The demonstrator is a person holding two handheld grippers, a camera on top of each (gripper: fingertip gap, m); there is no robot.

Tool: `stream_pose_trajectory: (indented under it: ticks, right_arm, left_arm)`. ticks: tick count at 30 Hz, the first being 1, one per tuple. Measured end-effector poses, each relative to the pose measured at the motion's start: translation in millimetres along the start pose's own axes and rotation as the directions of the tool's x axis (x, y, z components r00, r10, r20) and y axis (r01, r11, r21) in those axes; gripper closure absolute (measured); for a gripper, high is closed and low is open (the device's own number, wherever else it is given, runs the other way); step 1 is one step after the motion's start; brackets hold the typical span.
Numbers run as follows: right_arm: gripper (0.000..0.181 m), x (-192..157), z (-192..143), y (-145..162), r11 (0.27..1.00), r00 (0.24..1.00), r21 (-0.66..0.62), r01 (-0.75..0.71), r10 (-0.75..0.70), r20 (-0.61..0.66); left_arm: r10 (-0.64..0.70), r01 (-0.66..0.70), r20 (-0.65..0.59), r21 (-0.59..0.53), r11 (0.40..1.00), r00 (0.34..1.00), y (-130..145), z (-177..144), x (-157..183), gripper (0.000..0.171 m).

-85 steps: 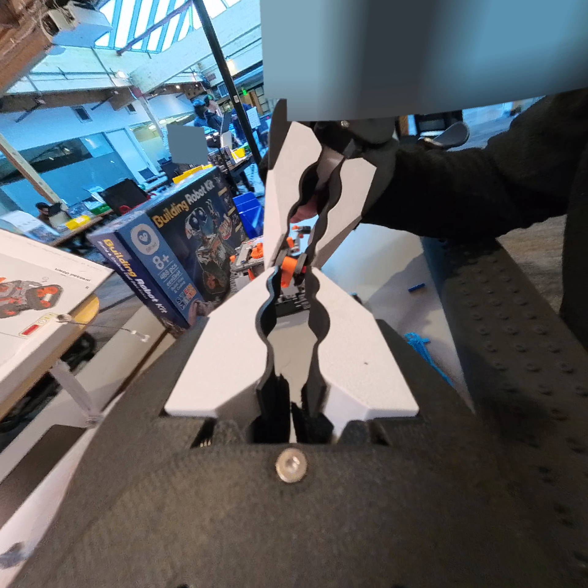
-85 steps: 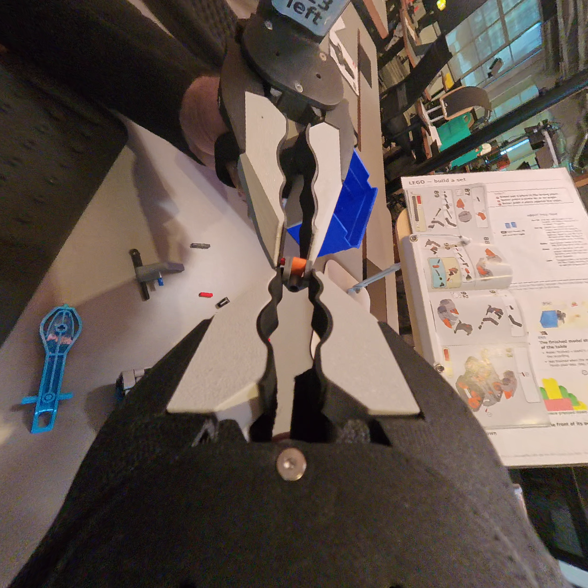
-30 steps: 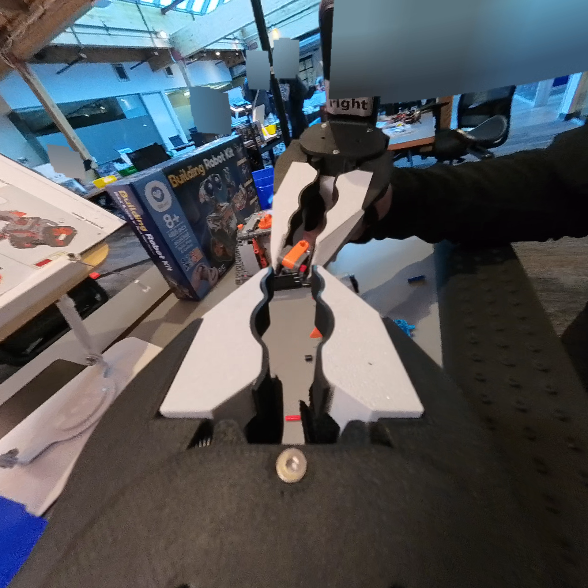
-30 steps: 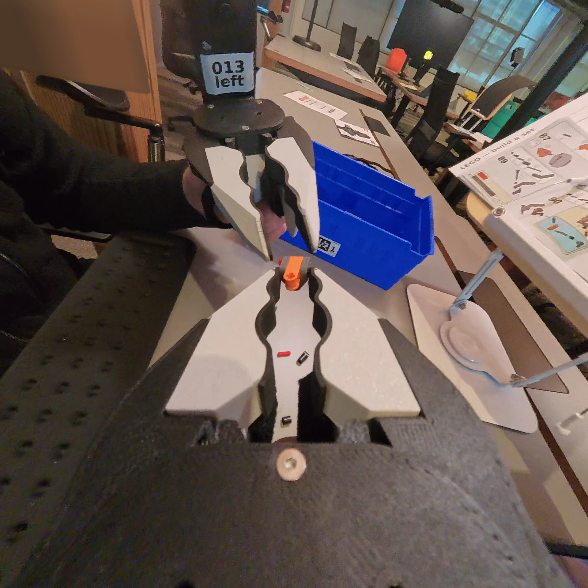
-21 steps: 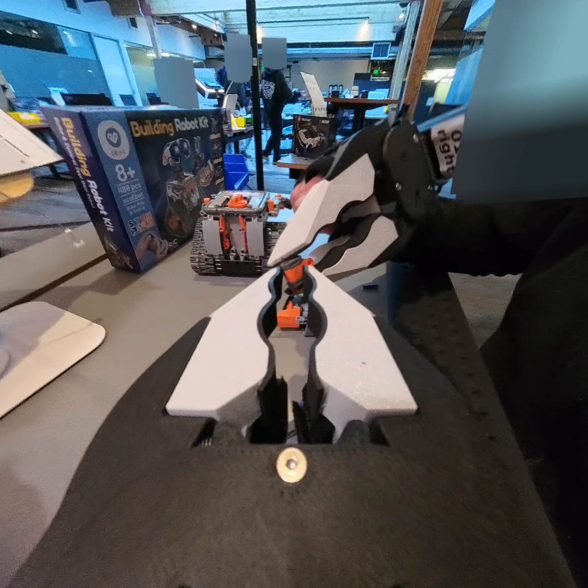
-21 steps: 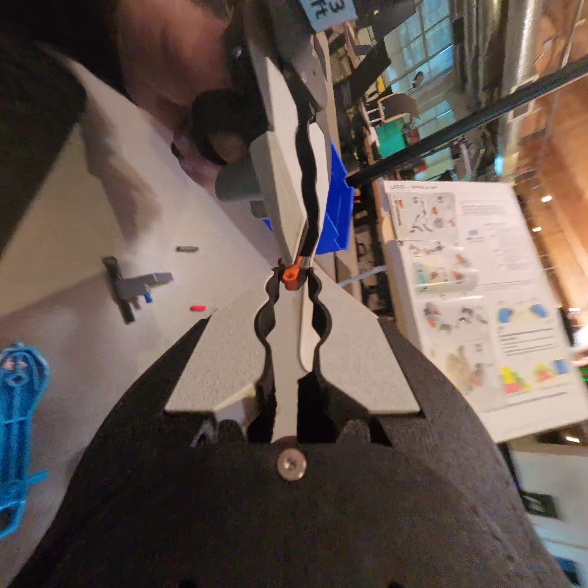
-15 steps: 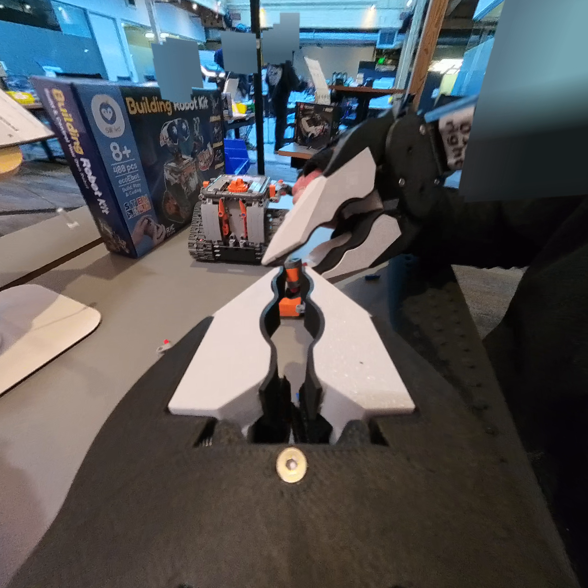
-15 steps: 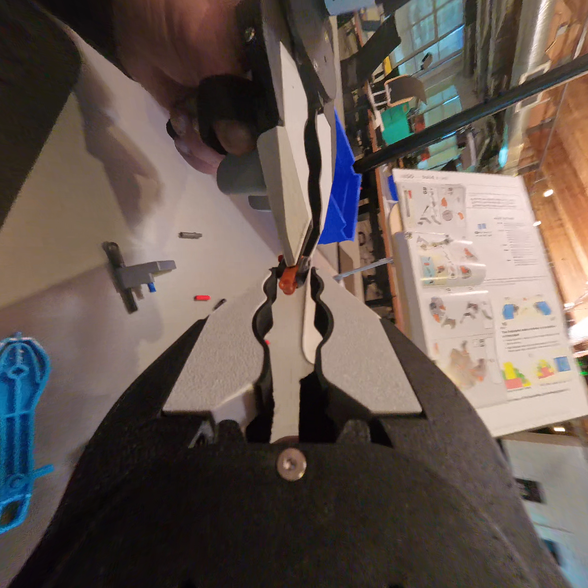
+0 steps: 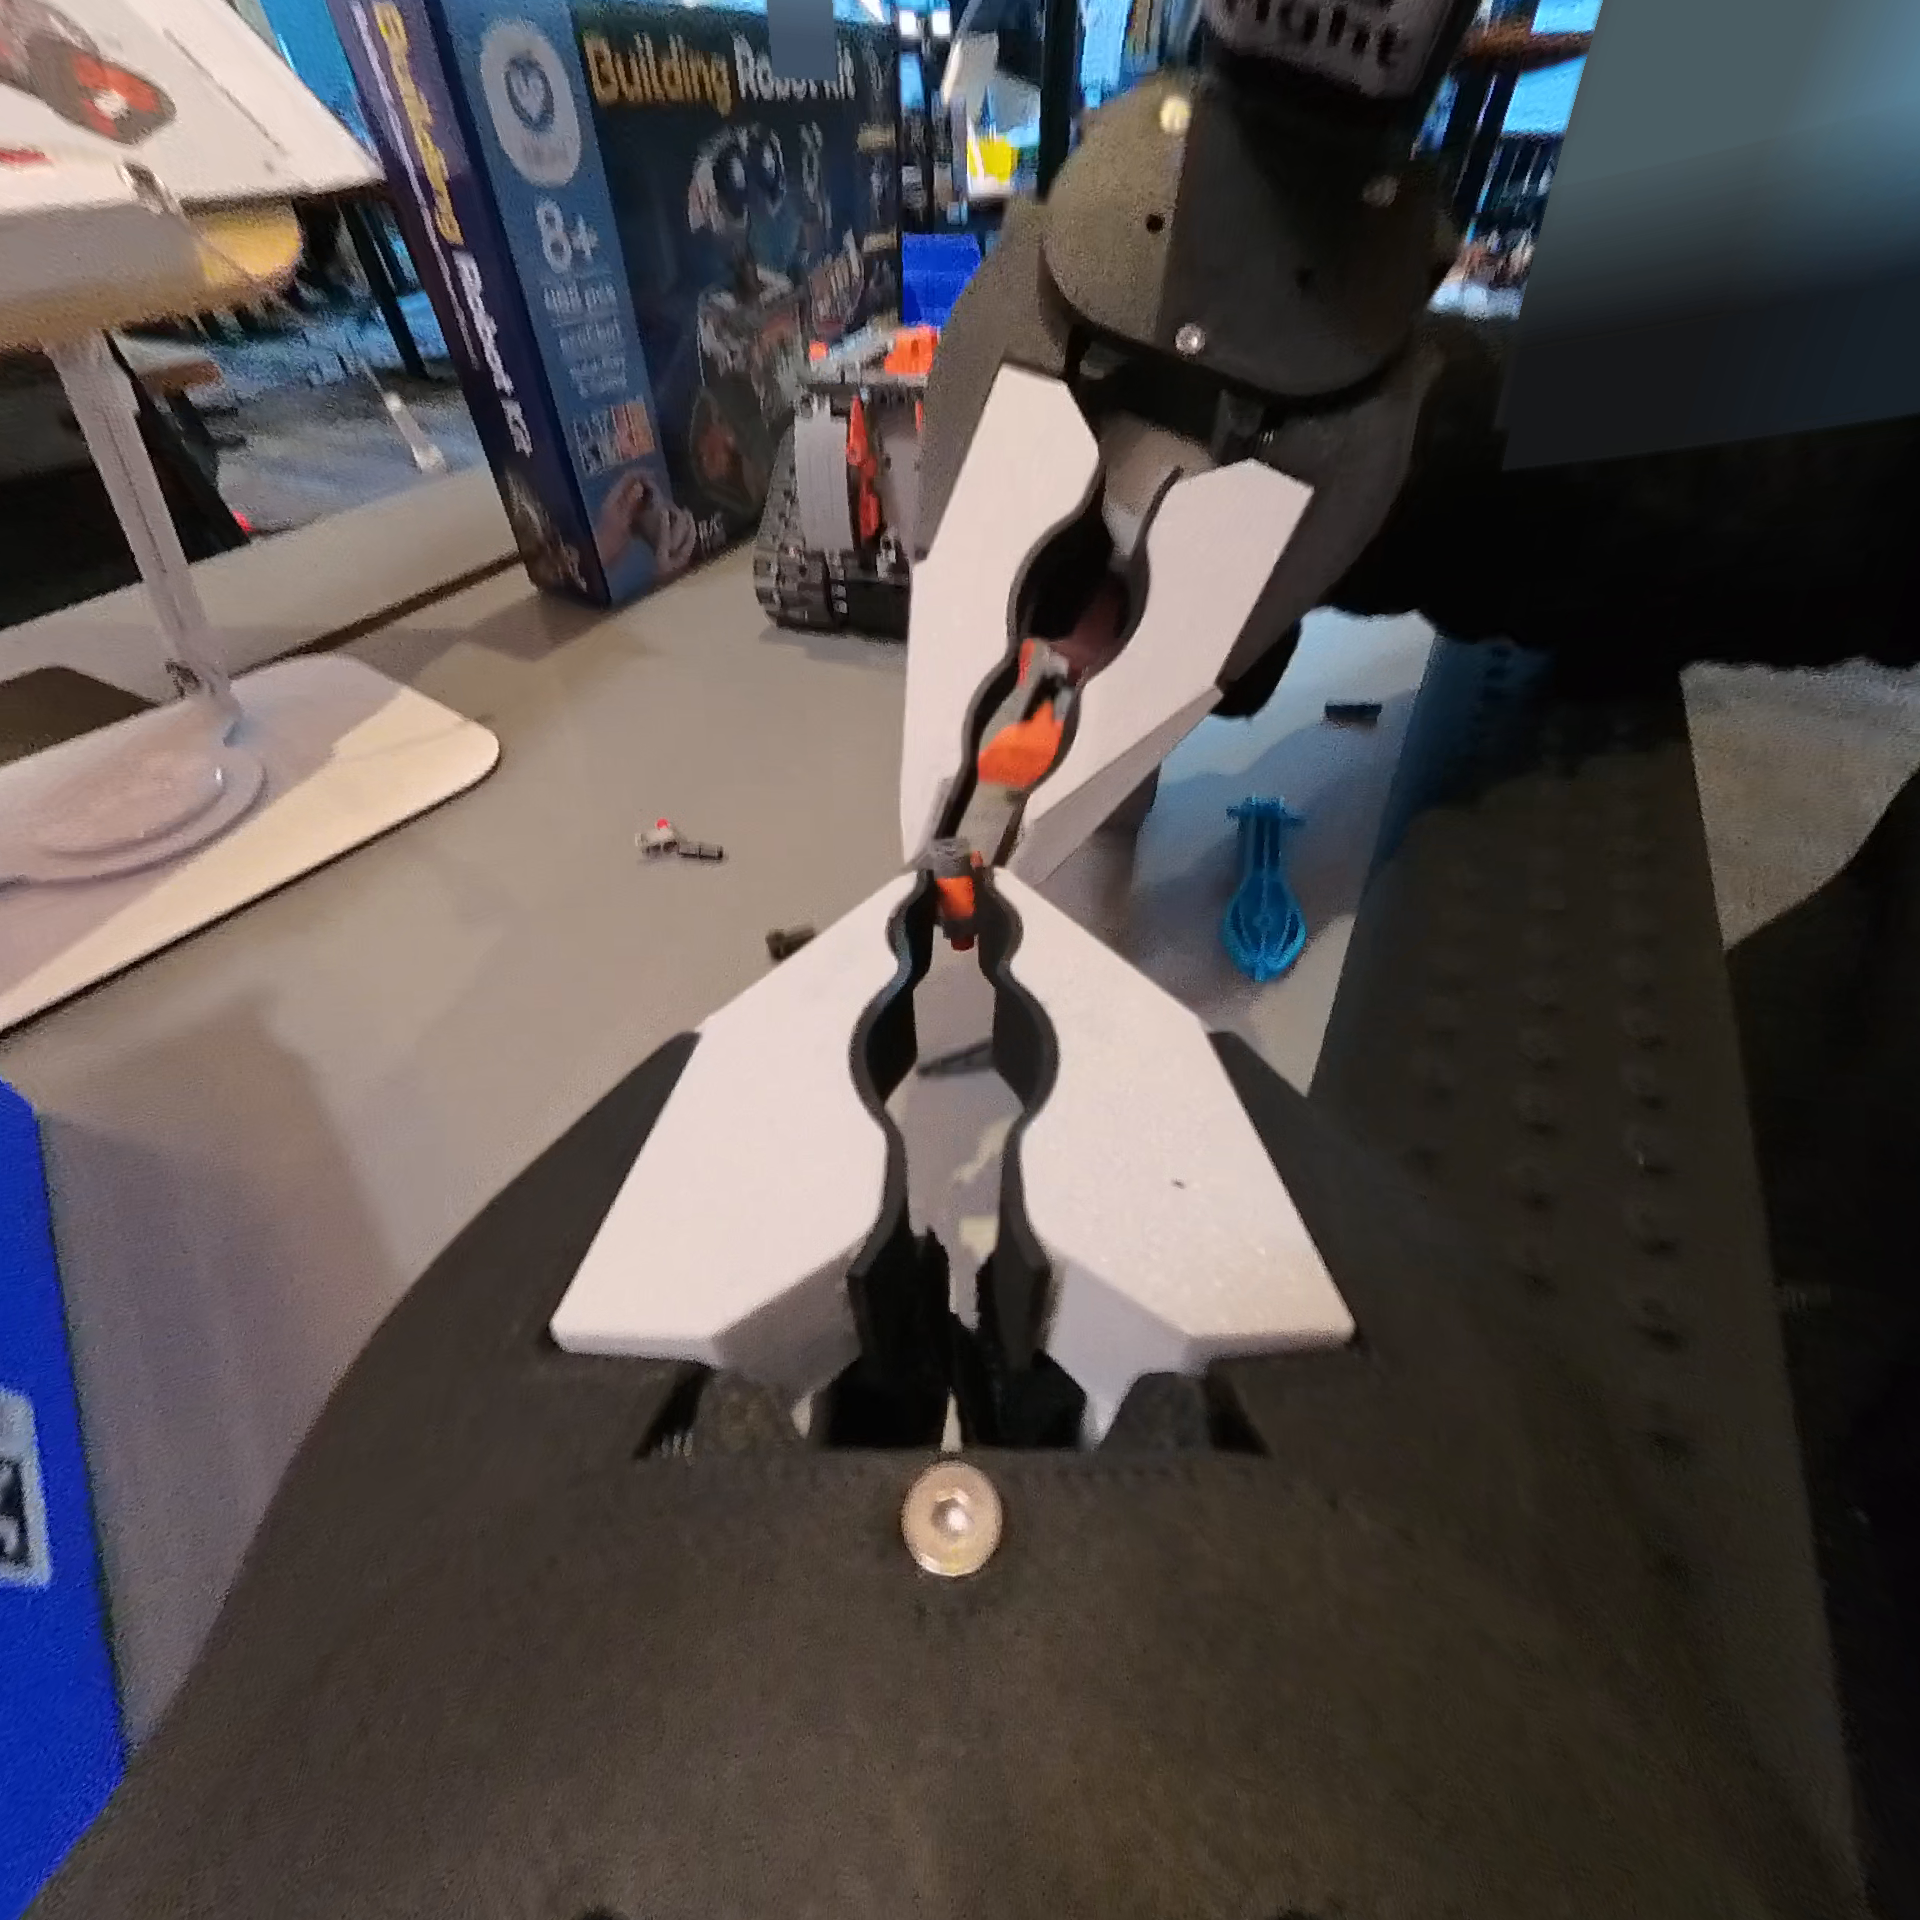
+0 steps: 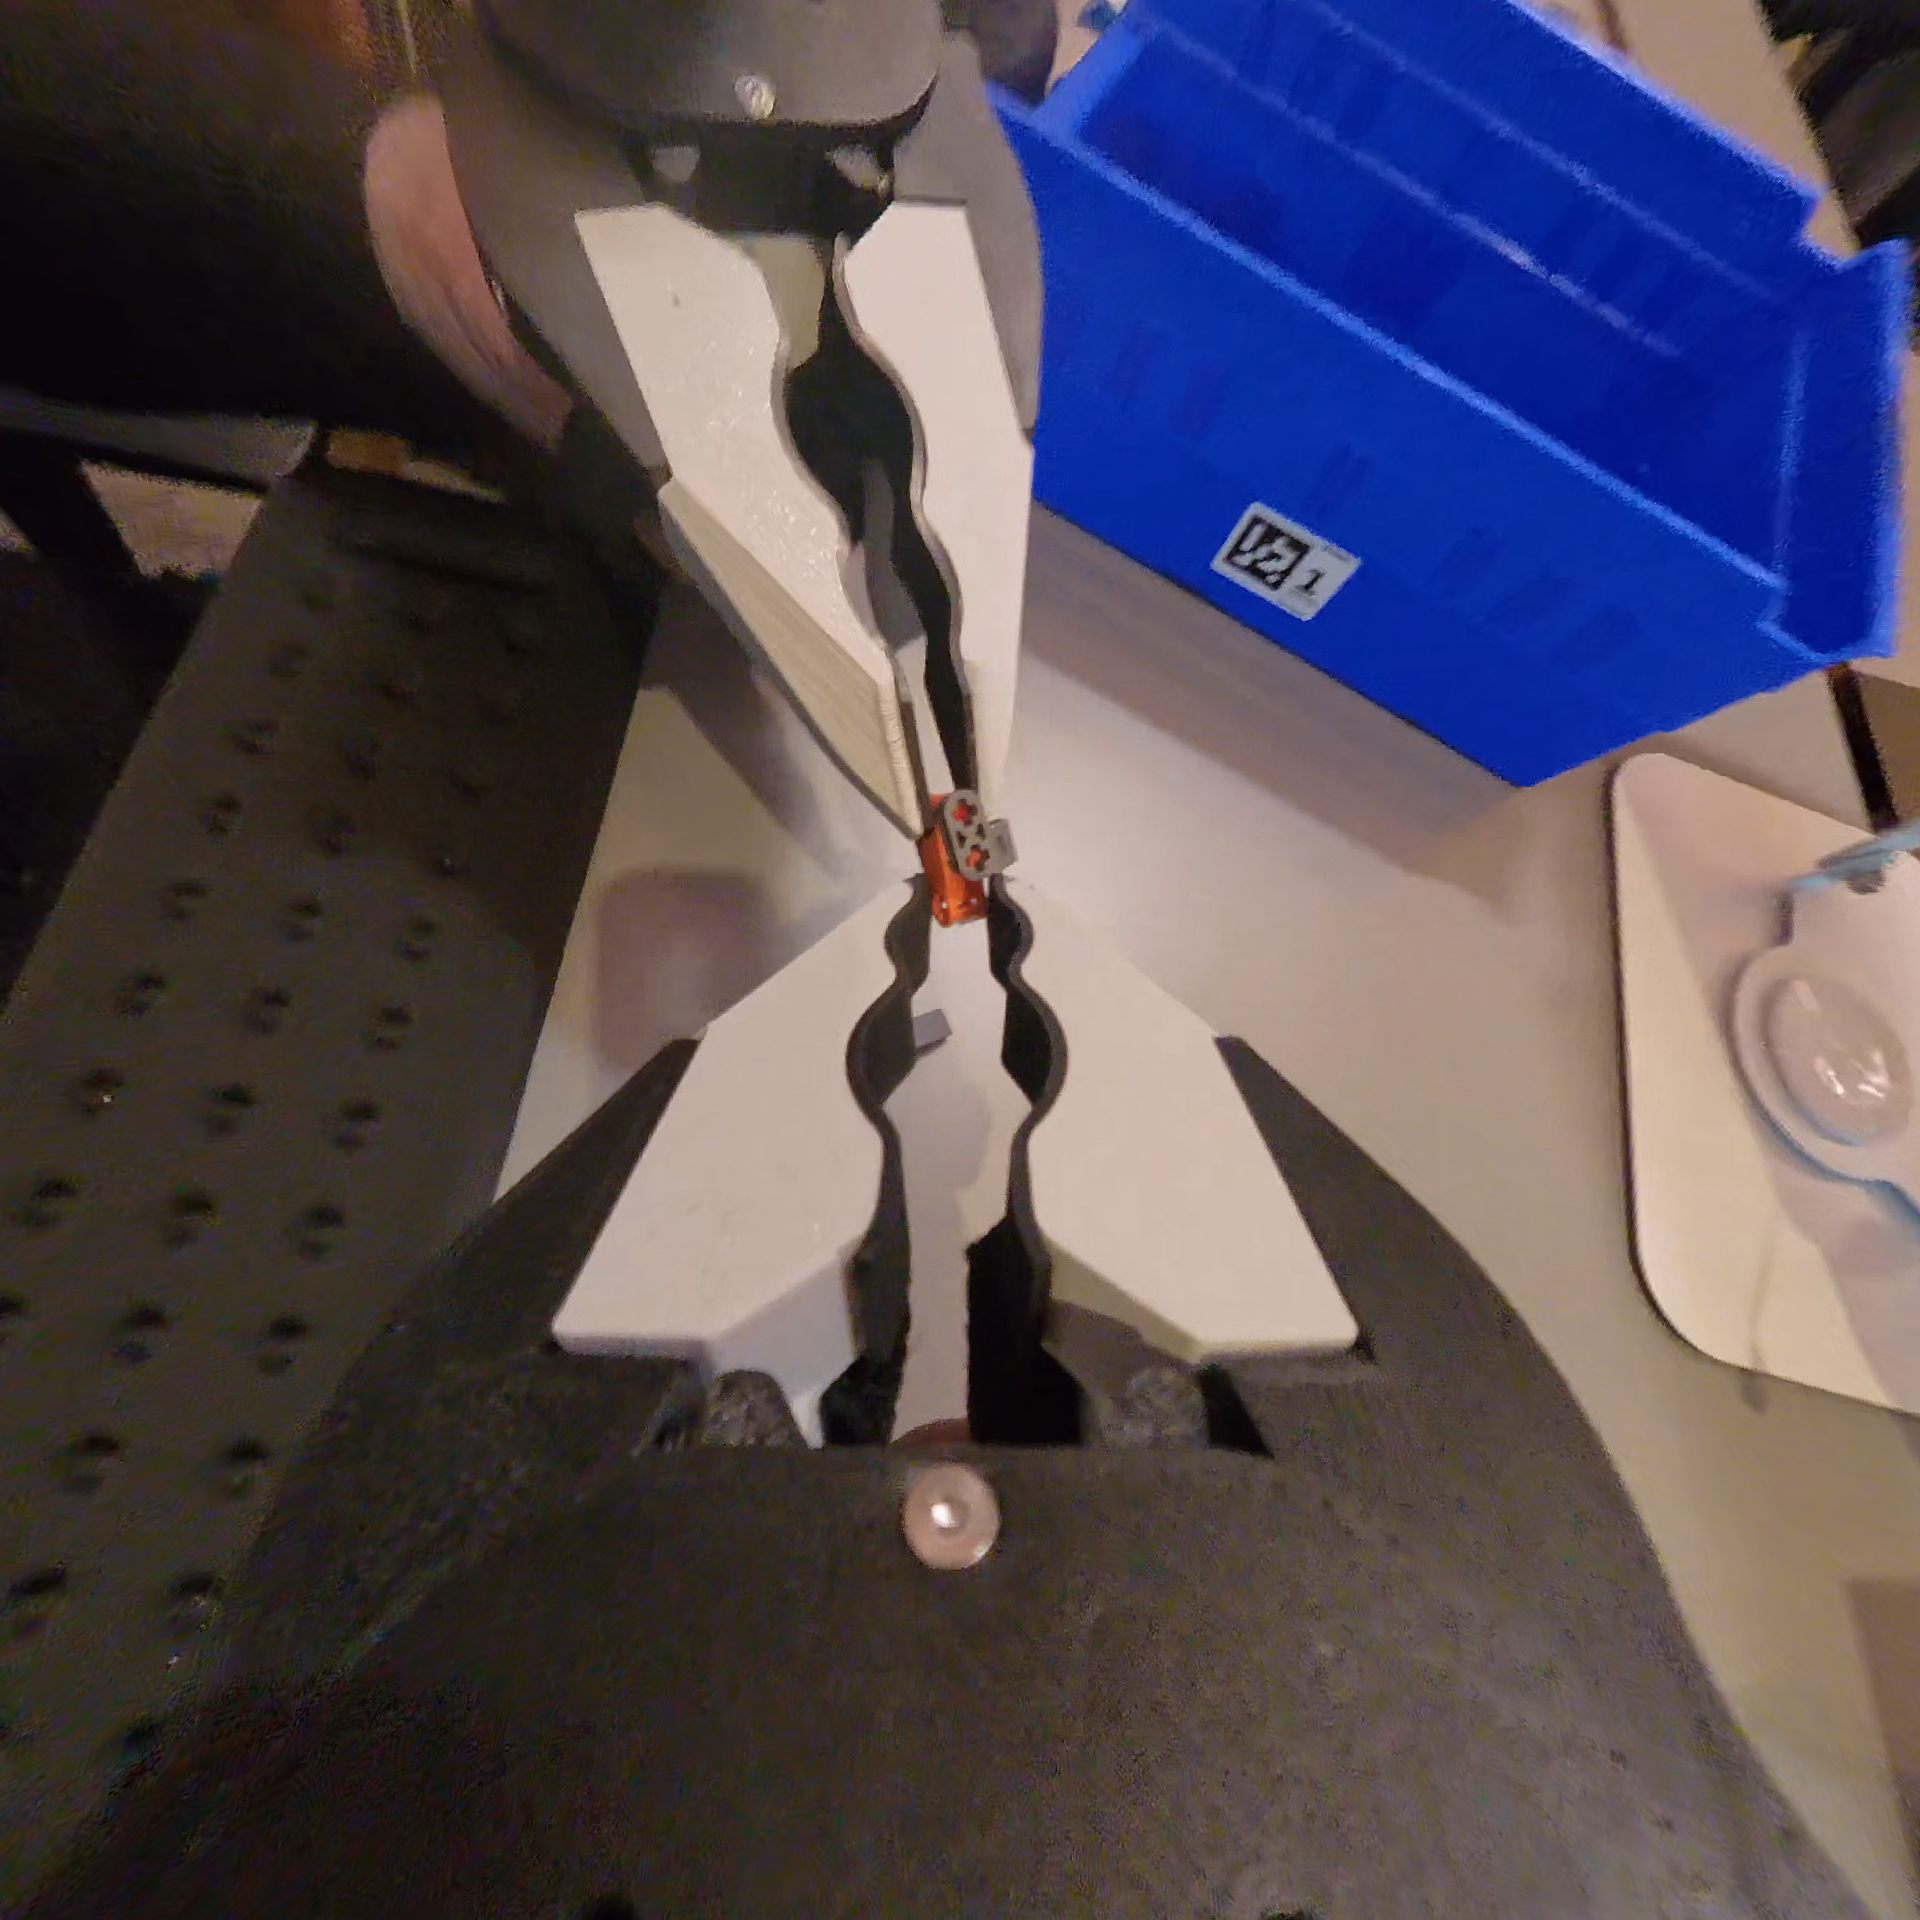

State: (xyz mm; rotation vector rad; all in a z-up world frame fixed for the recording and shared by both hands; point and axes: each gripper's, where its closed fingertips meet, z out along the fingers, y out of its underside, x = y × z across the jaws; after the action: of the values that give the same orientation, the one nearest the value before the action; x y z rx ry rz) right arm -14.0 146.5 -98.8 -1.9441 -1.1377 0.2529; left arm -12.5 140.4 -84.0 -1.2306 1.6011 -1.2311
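Grey worktop (image 9: 436,997) w/ a blue bin (image 10: 1455,436) at upper right of the right wrist view, a kit box (image 9: 582,291) and tracked model (image 9: 831,520) at upper centre of the left wrist view. Left tool (image 9: 954,883) and right tool (image 10: 961,896) meet tip to tip mid-frame, both clenched on 1 small orange-grey brick assembly (image 10: 964,857). Its long axis seems to run along both tools' fingers, off the worktop. A blue brick separator (image 9: 1262,904) lies right of centre.

My left gripper (image 9: 954,904) and right gripper (image 10: 961,899) meet tip to tip at frame centre, both clamped narrow.
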Motion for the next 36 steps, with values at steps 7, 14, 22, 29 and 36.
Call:
stream_pose_trajectory:
  ticks: [7, 14, 22, 29, 36]
  right_arm:
    - [0.174, -15.5, 34.4, 14.0, 0.983, 0.994, -0.153, 0.098, -0.09, 0.055]
    - [0.174, -24.2, 55.8, 29.0, 0.954, 0.985, -0.253, 0.16, -0.139, 0.097]
    - [0.175, -29.9, 61.9, 40.7, 0.923, 0.973, -0.315, 0.223, -0.193, 0.122]
    - [0.175, -30.7, 60.9, 40.5, 0.912, 0.967, -0.325, 0.251, -0.22, 0.129]
    - [0.175, -30.3, 59.7, 41.4, 0.895, 0.959, -0.347, 0.281, -0.248, 0.139]
  left_arm:
    - [0.081, -0.073, 0.029, -0.208, 0.975, 0.996, 37.7, -21.0, -1.8, 0.16]
    - [0.118, -0.104, 0.011, -0.386, 0.916, 0.993, 79.7, -14.1, 2.0, 0.164]
    - [0.125, -0.108, 0.011, -0.432, 0.895, 0.992, 90.5, -11.5, 2.7, 0.159]
    - [0.136, -0.116, 0.012, -0.453, 0.884, 0.991, 93.0, -12.0, 4.1, 0.16]
    - [0.157, -0.135, 0.009, -0.464, 0.875, 0.988, 94.5, -12.1, 6.5, 0.166]
